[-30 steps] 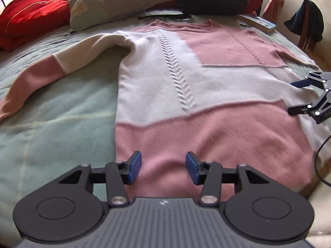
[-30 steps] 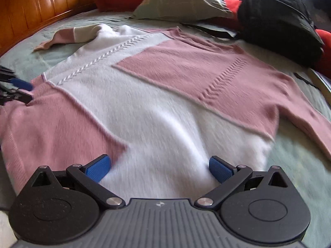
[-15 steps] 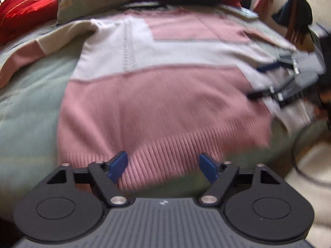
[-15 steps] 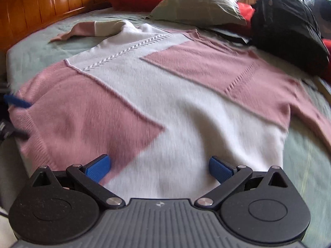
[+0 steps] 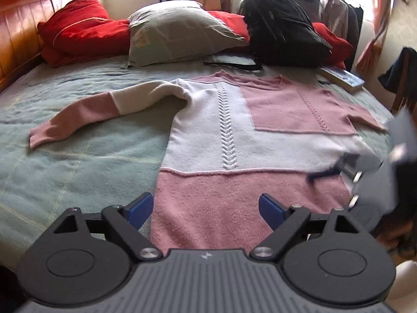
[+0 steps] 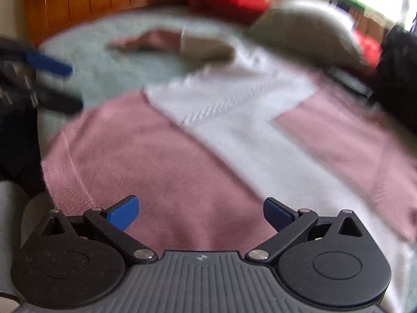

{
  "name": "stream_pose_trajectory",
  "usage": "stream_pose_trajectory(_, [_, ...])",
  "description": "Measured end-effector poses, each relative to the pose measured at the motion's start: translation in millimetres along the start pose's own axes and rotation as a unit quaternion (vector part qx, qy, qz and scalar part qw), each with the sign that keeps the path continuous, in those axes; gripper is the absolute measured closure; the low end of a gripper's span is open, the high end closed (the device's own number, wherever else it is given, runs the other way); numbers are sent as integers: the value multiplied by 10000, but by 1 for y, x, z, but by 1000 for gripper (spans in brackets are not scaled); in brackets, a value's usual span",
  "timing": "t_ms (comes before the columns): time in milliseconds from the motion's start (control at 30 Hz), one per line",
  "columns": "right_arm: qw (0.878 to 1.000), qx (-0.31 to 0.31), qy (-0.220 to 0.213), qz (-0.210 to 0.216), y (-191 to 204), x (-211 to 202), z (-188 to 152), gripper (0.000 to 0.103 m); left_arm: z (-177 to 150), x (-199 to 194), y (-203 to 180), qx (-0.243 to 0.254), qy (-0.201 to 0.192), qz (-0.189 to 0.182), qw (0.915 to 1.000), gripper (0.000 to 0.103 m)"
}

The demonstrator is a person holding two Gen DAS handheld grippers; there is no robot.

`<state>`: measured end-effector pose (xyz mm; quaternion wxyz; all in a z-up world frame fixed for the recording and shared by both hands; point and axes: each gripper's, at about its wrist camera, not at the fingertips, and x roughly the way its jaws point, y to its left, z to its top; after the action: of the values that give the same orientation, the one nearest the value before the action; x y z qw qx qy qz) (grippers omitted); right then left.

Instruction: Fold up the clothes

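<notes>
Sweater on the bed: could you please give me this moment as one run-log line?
sweater: flat, unfolded on bed | left gripper: open, jaws just widened, empty | right gripper: open, empty, over hem

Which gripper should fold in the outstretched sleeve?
Left, probably. The left gripper, open and empty, sits over the sweater hem on the side where the long sleeve stretches across the bedspread. The right gripper, also open, hovers at the opposite edge.

The left tongs [image 5: 206, 210], which have just been opening, hover empty above the pink hem of the sweater [image 5: 234, 130] spread flat on the bed [image 5: 78, 161].
</notes>
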<state>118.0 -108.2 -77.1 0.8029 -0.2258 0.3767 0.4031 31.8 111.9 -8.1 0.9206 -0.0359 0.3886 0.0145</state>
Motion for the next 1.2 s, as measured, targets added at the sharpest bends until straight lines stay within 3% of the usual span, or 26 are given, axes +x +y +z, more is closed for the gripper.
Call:
stream_pose_trajectory(133, [9986, -69, 433, 288, 7, -7, -15, 0, -8, 10, -5, 88, 98, -109, 9999, 14])
stream_pose_trajectory(267, [9984, 94, 455, 312, -6, -35, -29, 0, -12, 32, -15, 173, 211, -459, 9986, 14])
stream_pose_trajectory(433, [9958, 890, 193, -89, -49, -59, -48, 0, -25, 66, -7, -109, 676, -385, 9969, 14])
stream_pose_trajectory(533, [9904, 1266, 508, -215, -68, -63, -77, 0, -36, 56, -2, -207, 611, -376, 9972, 13])
stream_pose_trajectory(633, [9900, 1281, 579, -112, -71, -81, -106, 0, -41, 44, -13, 4, 727, -94, 9973, 13])
stream_pose_trajectory(767, [9890, 1479, -23, 61, -87, -107, -108, 0, -32, 29, -39, 411, 634, 178, 9970, 13])
stream_pose_trajectory(933, [9799, 1771, -893, 224, -138, -108, -78, 0, -5, 23, -73, 555, 332, -23, 9979, 13])
stream_pose_trajectory(1067, [9657, 2364, -832, 673, -188, -71, -69, 0, 5, 34, -89, 355, 291, -194, 9988, 12])
stream_pose_trajectory(1133, [9628, 2587, -545, 568, -208, -49, -78, 0, 3, 43, -93, 252, 358, -227, 9988, 12])
stream_pose_trajectory(1200, [9644, 2511, -693, 453, -221, -43, -92, 2, -1, 55, -95, 153, 480, -214, 9985, 12])
